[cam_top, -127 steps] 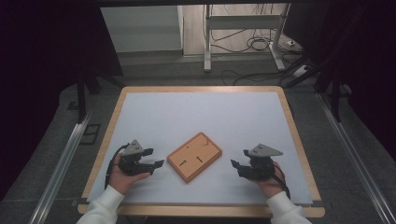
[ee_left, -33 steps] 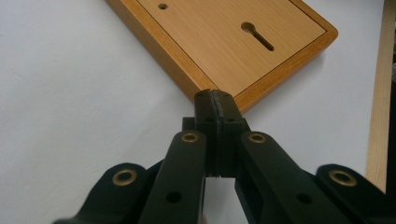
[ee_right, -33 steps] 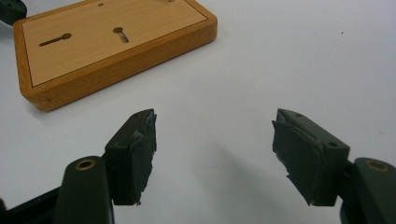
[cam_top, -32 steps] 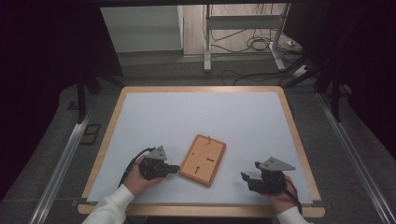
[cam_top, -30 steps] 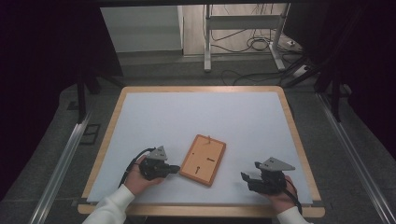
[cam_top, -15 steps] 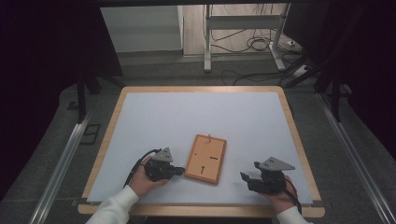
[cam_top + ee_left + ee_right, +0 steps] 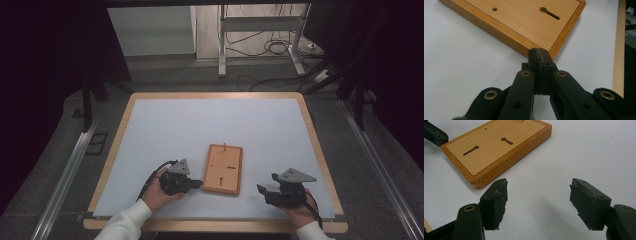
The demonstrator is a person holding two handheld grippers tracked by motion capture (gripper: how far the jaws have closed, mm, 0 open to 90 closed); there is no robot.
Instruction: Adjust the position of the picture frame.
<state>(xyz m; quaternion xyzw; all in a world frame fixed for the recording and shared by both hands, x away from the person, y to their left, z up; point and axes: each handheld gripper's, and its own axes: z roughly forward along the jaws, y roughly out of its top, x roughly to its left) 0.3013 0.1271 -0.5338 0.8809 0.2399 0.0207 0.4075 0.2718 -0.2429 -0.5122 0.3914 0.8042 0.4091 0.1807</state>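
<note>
The left tool has its jaws pressed flat together with nothing between them, and its closed tip sits against the near corner of the wooden board, at the rounded edge. In the high view the same left tool meets the board at its lower left corner. I judge the step in hand to be nudging or turning the board on the bench with a closed tip rather than gripping it (the board lies flat, back side up, two keyhole slots showing).

The right tool stands wide, jaws well apart and empty, low over the white bench. The board lies ahead of it and toward its left jaw, near but not touching. In the high view the right tool is just off the board's lower right corner.

The next move likely calls for a steady sideways push from the left tip, kept low on the edge so that it does not ride up over the rim, or for the right tool to close in on the near edge.
</note>
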